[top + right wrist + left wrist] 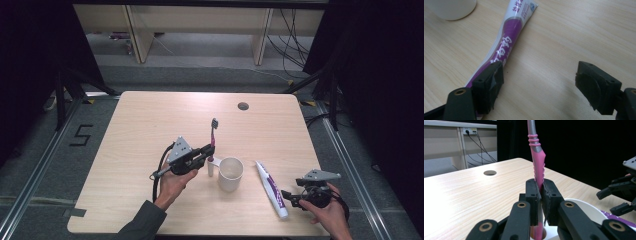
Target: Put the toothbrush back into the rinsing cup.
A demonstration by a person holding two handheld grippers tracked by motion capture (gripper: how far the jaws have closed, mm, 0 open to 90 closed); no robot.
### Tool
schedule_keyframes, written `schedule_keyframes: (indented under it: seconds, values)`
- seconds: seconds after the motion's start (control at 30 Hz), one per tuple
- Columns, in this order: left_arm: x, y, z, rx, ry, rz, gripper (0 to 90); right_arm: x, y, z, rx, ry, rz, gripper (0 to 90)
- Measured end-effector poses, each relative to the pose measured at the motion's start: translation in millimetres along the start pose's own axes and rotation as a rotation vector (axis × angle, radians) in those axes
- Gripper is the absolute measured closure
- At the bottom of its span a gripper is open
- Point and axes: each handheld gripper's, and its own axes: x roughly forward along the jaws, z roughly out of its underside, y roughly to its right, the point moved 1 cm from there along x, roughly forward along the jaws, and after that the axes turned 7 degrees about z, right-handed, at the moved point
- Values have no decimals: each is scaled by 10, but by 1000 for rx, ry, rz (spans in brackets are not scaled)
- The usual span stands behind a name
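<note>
Toothpaste tube (271, 189) near front edge, untouched | my right hand-held gripper (292, 196) spread wide beside it | left hand-held gripper (204, 151) clenched on toothbrush (213, 134) upright over holder (212, 166) | cup (230, 173) waits.

Left tool (206, 150): black linkage arms with brass-coloured pivot pins and blocky black pads fixed by small screws; a grey three-cornered plate dotted with screws caps its body, and a black cable loops from its rear. Right tool (290, 196): same black build, grey plate on top. The left forearm wears a dark grey-green sleeve (142, 222).
</note>
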Motion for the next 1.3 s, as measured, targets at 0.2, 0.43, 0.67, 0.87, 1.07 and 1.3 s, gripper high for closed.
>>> schedule_keyframes:
  seconds: [0.2,0.43,0.67,0.87,1.07,1.3]
  values:
    - [10,-6,72,-2,-24,3,832,1,-1,-1,0,-1,-1,234]
    - [11,-17,118,0,-38,2,831,4,-2,1,-3,-1,-3,234]
    - [15,-17,165,1,-60,1,830,19,12,5,-35,21,4,234]
    - [29,-14,198,2,-67,18,828,5,2,-1,-23,7,-1,235]
    - [30,-12,199,6,-69,22,823,5,3,-2,-26,6,-2,234]
    - [19,14,177,9,-81,22,747,5,1,-1,-25,5,-4,234]
